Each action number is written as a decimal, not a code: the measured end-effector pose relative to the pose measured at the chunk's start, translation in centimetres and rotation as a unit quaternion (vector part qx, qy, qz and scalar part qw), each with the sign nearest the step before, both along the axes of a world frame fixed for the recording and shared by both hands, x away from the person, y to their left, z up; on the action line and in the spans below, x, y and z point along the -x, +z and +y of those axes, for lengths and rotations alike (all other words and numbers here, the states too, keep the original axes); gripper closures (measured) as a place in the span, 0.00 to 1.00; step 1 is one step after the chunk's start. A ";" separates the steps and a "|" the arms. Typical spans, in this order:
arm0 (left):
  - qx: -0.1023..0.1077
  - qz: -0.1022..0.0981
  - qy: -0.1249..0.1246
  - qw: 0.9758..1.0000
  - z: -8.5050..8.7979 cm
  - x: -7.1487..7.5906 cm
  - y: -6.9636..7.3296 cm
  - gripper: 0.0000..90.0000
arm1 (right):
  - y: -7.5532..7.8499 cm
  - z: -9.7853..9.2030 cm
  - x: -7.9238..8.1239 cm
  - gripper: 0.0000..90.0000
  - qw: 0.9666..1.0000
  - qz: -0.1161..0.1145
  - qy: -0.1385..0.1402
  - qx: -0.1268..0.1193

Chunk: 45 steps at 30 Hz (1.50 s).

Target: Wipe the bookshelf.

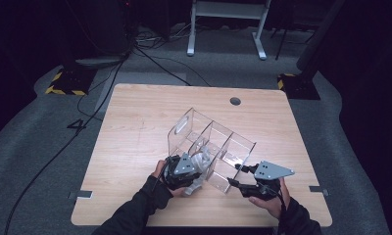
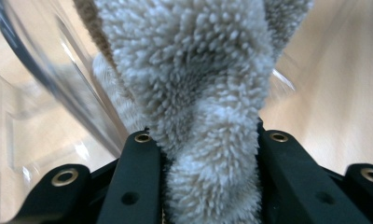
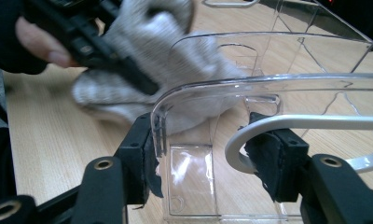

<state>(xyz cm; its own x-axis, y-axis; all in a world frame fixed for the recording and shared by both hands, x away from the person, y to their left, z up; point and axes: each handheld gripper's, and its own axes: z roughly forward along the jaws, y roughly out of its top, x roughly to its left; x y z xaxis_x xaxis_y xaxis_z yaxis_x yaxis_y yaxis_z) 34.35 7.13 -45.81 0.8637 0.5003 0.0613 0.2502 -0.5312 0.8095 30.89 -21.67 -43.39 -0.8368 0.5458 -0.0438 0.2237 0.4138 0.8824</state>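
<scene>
Bare counter [image 1: 135,127] lies open left of and beyond the clear organizer [image 1: 211,147]; its dividers block passage between compartments.

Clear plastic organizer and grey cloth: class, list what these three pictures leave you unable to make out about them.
1. High view: the cloth is small, partly behind the left gripper.
2. Left gripper view: the cloth's top is cut off by the frame; the organizer is blurred.
3. Right gripper view: the organizer's far end runs off the frame; whether the right gripper's fingers touch its wall can't be told.
</scene>
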 end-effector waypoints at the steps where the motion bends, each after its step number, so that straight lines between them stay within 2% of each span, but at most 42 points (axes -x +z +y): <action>1: 0.008 0.001 0.003 1.000 -0.3 -0.4 0.0 0.79 | 0.0 0.0 0.0 0.50 1.000 0.000 0.000 0.000; 2: 0.011 0.003 0.004 1.000 -0.7 -0.7 -0.1 0.79 | 0.0 0.1 0.0 0.50 1.000 0.000 0.001 0.000; 4: 0.001 -0.009 0.006 1.000 -1.8 -1.2 -0.5 0.79 | 0.0 0.1 0.0 0.50 1.000 0.001 0.002 -0.001; 8: 0.007 -0.002 0.013 1.000 -2.8 -2.2 -1.4 0.79 | -0.1 0.1 0.0 0.50 1.000 0.001 0.002 -0.001; 9: 0.012 0.006 0.015 1.000 -3.0 -2.5 -1.7 0.79 | -0.1 0.1 0.1 0.50 1.000 0.001 0.002 -0.001; 11: -0.005 0.008 0.015 1.000 -3.3 -2.9 -2.3 0.79 | -0.1 0.1 0.1 0.50 1.000 -0.001 0.001 -0.001; 14: -0.016 0.019 0.011 1.000 -3.4 -3.1 -2.8 0.79 | -0.1 0.2 0.1 0.50 1.000 -0.001 0.000 0.000; 20: -0.033 0.037 -0.008 0.999 -2.2 -2.3 -2.8 0.80 | -0.1 0.2 0.2 0.50 1.000 -0.003 -0.004 0.003; 23: -0.044 0.047 -0.020 0.998 -1.3 -1.5 -2.5 0.80 | -0.1 0.2 0.2 0.50 1.000 -0.003 -0.004 0.003; 25: -0.059 0.051 -0.032 0.996 -0.6 -0.6 -2.4 0.80 | -0.1 0.2 0.2 0.50 1.000 -0.003 -0.004 0.003; 27: -0.053 0.061 -0.042 0.996 0.1 0.6 -2.1 0.80 | -0.1 0.3 0.2 0.50 1.000 -0.004 -0.004 0.003; 28: -0.052 0.059 -0.044 0.996 0.4 1.1 -1.9 0.80 | -0.1 0.3 0.2 0.50 1.000 -0.004 -0.004 0.003; 29: -0.042 0.062 -0.045 0.996 0.7 1.6 -1.7 0.79 | -0.1 0.3 0.2 0.50 1.000 -0.003 -0.005 0.002; 33: -0.001 0.035 -0.057 0.998 0.5 3.0 0.4 0.79 | -0.1 0.4 0.1 0.50 1.000 -0.002 -0.004 0.003; 35: 0.023 0.016 -0.064 0.998 -0.3 3.5 1.4 0.80 | -0.1 0.4 0.1 0.50 1.000 -0.002 -0.004 0.003; 37: 0.040 0.010 -0.068 0.997 -1.1 3.5 1.8 0.79 | -0.2 0.4 0.1 0.50 1.000 -0.003 -0.006 0.003; 41: 0.042 0.006 -0.070 0.997 -3.0 2.9 1.4 0.79 | -0.2 0.6 0.2 0.48 1.000 -0.005 -0.007 0.009; 43: 0.035 0.002 -0.070 0.997 -4.1 2.5 0.9 0.79 | -0.2 0.6 0.2 0.45 1.000 -0.007 -0.001 0.012; 44: 0.034 0.007 -0.073 0.997 -4.8 2.4 0.5 0.79 | -0.2 0.6 0.2 0.44 1.000 -0.005 -0.003 0.012; 45: 0.023 0.008 -0.079 0.997 -5.4 2.2 0.1 0.79 | -0.2 0.7 0.3 0.43 1.000 -0.002 -0.003 0.012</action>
<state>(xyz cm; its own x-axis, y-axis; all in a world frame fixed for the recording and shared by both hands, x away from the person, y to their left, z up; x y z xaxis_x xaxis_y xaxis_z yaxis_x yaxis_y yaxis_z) 32.10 1.74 -45.69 0.9326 0.3600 0.0265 0.1801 -0.5277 0.8302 30.62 -20.98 -43.55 -0.8334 0.5492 -0.0614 0.2219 0.4343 0.8730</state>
